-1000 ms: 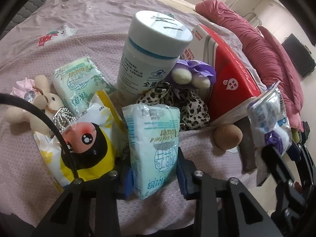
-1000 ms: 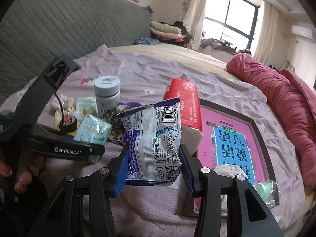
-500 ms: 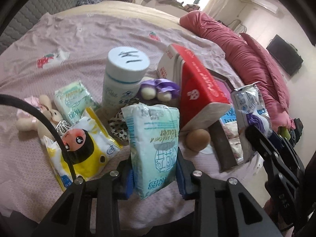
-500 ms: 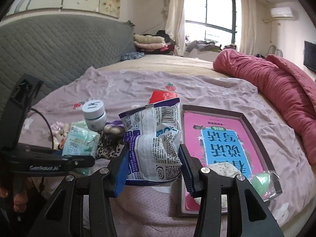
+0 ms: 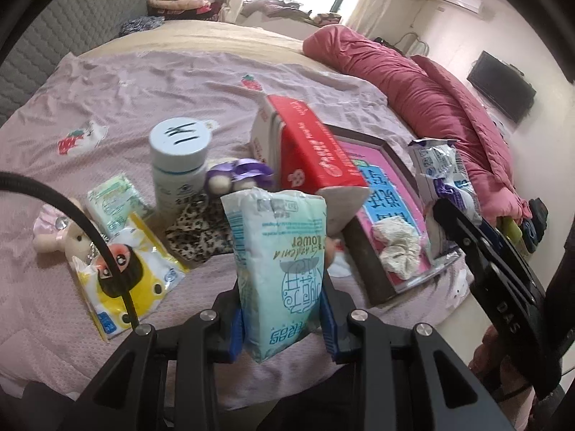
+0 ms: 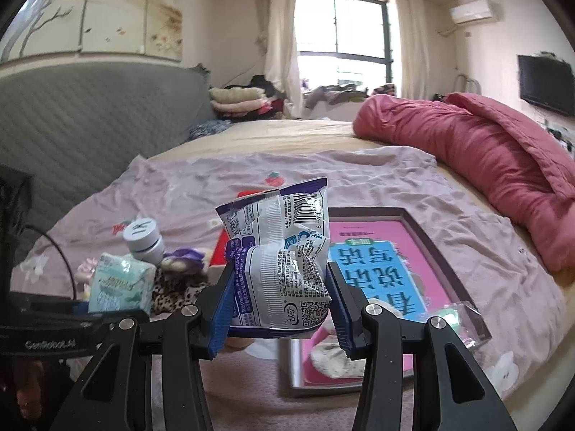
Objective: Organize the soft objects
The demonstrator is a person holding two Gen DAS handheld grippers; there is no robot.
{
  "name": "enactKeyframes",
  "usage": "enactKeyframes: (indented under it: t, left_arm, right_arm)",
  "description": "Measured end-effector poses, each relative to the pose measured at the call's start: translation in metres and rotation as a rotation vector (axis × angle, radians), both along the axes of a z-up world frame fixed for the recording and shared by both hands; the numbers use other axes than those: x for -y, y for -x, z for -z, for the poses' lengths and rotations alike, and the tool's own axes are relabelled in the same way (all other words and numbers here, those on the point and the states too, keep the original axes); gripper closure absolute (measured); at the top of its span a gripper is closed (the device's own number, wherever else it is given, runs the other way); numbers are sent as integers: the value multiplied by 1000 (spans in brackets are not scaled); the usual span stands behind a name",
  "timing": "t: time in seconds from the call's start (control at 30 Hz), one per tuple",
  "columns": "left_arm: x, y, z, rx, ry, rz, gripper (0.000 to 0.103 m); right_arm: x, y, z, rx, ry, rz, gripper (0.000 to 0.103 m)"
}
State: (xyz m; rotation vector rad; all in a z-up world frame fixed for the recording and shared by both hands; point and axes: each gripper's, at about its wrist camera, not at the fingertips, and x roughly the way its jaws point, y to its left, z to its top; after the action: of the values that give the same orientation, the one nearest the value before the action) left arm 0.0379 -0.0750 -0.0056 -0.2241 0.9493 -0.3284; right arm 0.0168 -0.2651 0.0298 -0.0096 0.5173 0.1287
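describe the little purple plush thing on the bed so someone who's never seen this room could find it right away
On the pink bedsheet, find the white bottle with a pale blue lid standing beside the tilted red tissue box. The purple plush sits between them, just behind the leopard-print fabric. It is the only purple item in the cluster, with cream fuzzy ends.

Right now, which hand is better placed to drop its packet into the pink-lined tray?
Right, probably: its gripper, shut on the crinkled white-and-purple packet, sits beside the tray; the left stands nearer the clutter.
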Motion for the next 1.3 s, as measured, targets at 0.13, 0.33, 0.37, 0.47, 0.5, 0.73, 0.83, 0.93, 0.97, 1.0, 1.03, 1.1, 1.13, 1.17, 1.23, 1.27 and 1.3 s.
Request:
enactKeyframes:
  t: [0.13,0.33,0.37,0.47,0.5,0.73,0.83,0.93,0.97,1.0,1.03,1.1,1.13,1.17,1.23,1.27,1.3]
  left_arm:
    - [11,4,-10,21,-5,24,68]
    - [28,7,-29,49,-1,53,68]
    - [31,6,-32,55,2,60,68]
    - [39,8,-41,73,9,78,68]
    - [43,8,-44,79,11,86,68]
    - [65,6,-55,96,14,134,68]
    - [74,2,-57,104,12,150,68]
    - [84,-3,-56,94,17,167,68]
    - [87,-5,-54,90,17,173,68]
    - [92,-8,-52,84,13,182,68]
    - [96,-10,-49,76,9,192,68]
    - [107,-15,-41,58,-2,209,68]
    - [113,-18,-36,44,-10,221,68]
    - [118,-22,-31,30,-11,227,68]
    - [127,-28,-23,10,-12,237,68]
    - [131,-30,-20,4,-13,242,68]
    - [135,-33,-17,-1,-18,245,68]
  right_arm:
    - [12,4,-4,15,-22,41,54]
    - [25,12,-14,52,-41,88,54]
    - [27,13,-16,59,-45,98,54]
    - [37,17,-24,82,-49,134,54]
    - [41,19,-26,87,-46,146,54]
    - [76,25,-38,109,-40,258,54]
    - [88,29,-39,110,-54,290,54]
    - [96,29,-38,110,-60,303,54]
    - [99,29,-37,108,-68,305,54]
    - [101,28,-37,104,-67,310,54]
    - [100,28,-37,102,-62,313,54]
    - [101,27,-35,98,-67,311,54]
    - [101,26,-35,95,-64,312,54]
    - [101,26,-34,93,-58,313,54]
    - [100,25,-32,90,-41,315,54]
    - [100,24,-31,88,-41,316,54]
    - [101,24,-31,87,-39,319,54]
